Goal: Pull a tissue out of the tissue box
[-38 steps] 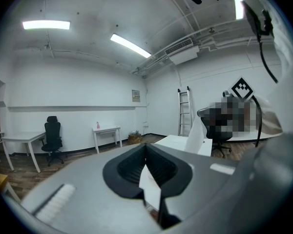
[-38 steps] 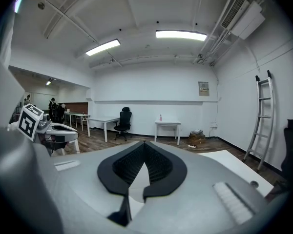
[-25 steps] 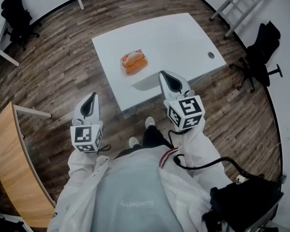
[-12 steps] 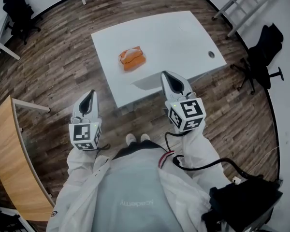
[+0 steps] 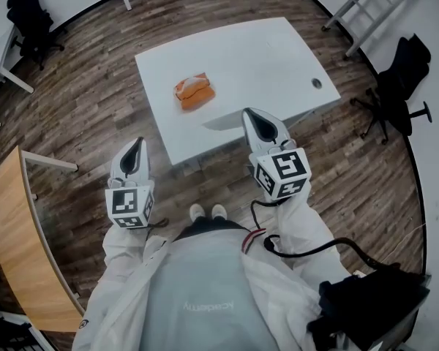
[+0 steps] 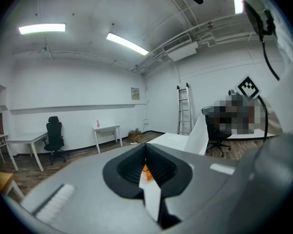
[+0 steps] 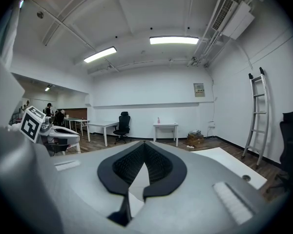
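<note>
1. Tissue box (image 5: 193, 92): orange, with white tissue showing at its top. It lies on the white bench (image 5: 263, 57), in the left half of the top. It is set in from the left edge and well back from the near edge. Nothing else stands on the bench; a small round hole (image 5: 316, 83) sits near its right corner.

2. Left claw (image 5: 139, 142): tips together, nothing clamped. It is over the wood floor (image 5: 95, 115), left of the bench's near corner and clear of the edge. In the left gripper view the box (image 6: 146, 172) shows as an orange spot through the gap behind the closed tips, far ahead.

3. Right claw (image 5: 247, 112): tips together, nothing clamped. In the head view its tips overlap the near edge of the bench, to the right of the box and well apart from it.

4. Clearance: open floor surrounds the bench on all sides. A wooden desk (image 5: 14, 247) stands to the left, a ladder (image 5: 366, 6) and a black chair (image 5: 399, 79) to the right, all well away from both claws. The person's shoes (image 5: 207, 212) stand just short of the near edge.
</note>
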A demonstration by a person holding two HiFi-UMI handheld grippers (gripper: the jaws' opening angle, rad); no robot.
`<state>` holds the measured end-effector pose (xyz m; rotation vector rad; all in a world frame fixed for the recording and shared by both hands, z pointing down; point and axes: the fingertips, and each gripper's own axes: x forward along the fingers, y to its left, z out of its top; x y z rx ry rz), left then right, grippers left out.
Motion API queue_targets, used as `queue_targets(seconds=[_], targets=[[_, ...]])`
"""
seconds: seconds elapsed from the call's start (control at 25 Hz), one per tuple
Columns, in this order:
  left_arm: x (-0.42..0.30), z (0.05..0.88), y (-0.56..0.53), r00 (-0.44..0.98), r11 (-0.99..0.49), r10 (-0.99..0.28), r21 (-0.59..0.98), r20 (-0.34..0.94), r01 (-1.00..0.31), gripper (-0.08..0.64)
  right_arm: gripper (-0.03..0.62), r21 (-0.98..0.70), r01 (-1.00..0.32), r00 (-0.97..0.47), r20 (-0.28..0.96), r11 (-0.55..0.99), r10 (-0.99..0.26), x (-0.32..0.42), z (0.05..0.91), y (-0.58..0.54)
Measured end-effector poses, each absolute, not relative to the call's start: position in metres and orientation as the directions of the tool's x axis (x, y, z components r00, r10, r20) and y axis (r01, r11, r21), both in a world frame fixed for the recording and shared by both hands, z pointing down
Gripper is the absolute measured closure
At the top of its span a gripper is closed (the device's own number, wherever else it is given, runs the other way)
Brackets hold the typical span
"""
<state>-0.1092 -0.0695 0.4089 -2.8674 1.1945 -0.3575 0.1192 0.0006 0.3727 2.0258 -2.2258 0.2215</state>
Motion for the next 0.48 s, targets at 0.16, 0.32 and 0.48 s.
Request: queue_targets(seconds=[0.16, 0.32, 0.48], targets=[[-0.101, 0.404, -0.064, 0.684, -0.708, -0.704, -0.109, 0.193, -0.698, 0.56, 0.592, -0.017, -0.995, -0.104, 0.178, 0.102, -0.979, 0.123, 0.369, 0.005], [-0.098, 0.398, -0.059, 0.681, -0.703, -0.709, -0.116, 0.181, -0.701, 0.56, 0.592, -0.019, -0.994, -0.106, 0.165, 0.104, -0.981, 0.124, 0.366, 0.007], [-0.097, 0.392, -0.058, 0.679, -0.697, -0.716, -0.126, 0.163, -0.706, 0.56, 0.592, -0.018, -0.994, -0.112, 0.148, 0.111, -0.983, 0.122, 0.361, 0.007]])
